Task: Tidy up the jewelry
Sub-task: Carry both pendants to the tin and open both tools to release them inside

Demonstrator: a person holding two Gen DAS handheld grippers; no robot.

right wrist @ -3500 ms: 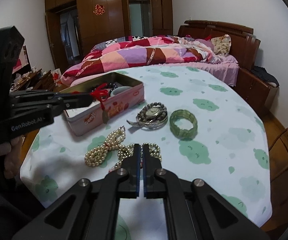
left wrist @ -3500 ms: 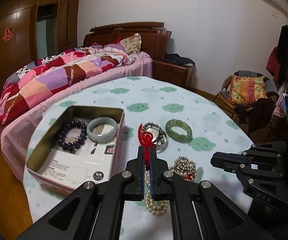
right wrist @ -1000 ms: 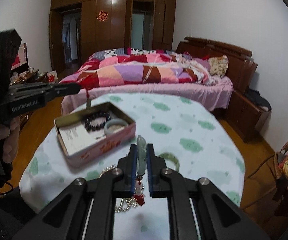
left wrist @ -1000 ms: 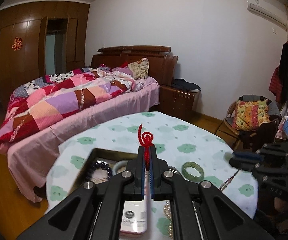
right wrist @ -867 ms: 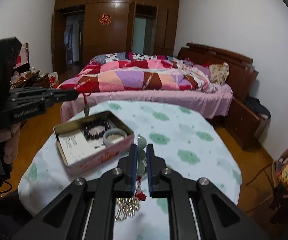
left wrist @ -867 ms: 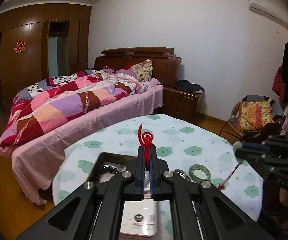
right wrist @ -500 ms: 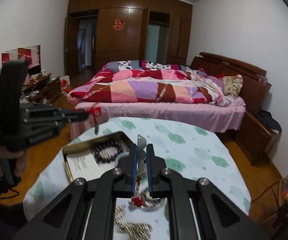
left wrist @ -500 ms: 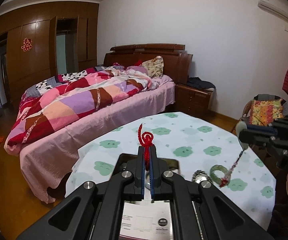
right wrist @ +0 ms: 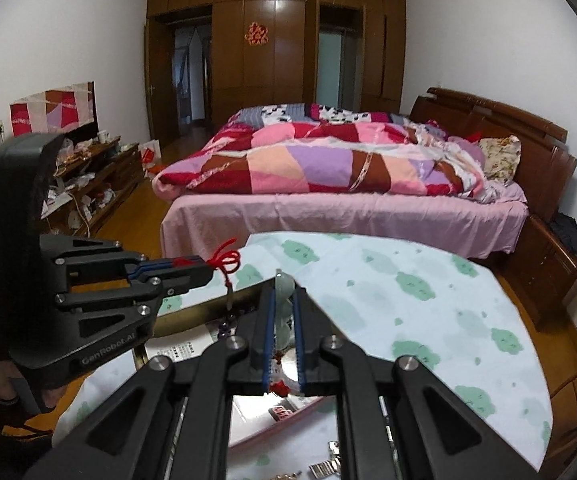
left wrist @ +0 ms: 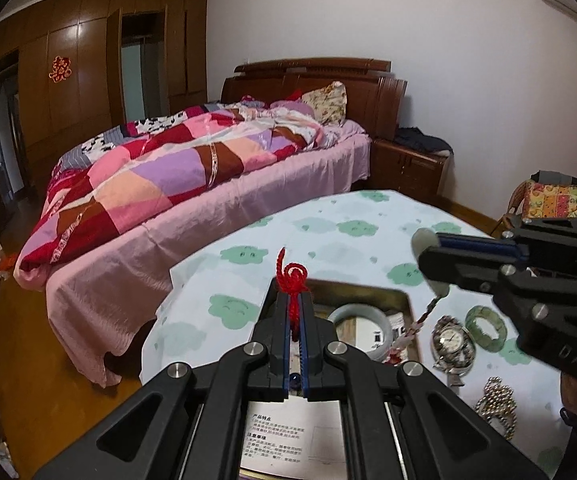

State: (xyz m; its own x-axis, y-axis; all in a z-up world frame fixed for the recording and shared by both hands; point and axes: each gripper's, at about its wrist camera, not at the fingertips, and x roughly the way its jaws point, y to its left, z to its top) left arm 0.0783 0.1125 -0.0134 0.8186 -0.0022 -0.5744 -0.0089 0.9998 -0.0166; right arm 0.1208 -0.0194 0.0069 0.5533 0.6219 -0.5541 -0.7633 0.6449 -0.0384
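Left wrist view: above your surface (left wrist: 352,216) and tin (left wrist: 402,300), left tongs (left wrist: 297,320) pinch the red cord (left wrist: 291,280); right tongs (left wrist: 428,256) clamp the jade pendant (left wrist: 422,240). Next, probably lower both into the tin.

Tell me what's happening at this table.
Someone is sorting jewelry into a tin box. The left tool is shut on a red cord, and the right tool is shut on a pale green pendant; both hang over the box. A watch and a green bracelet lie on the tablecloth.
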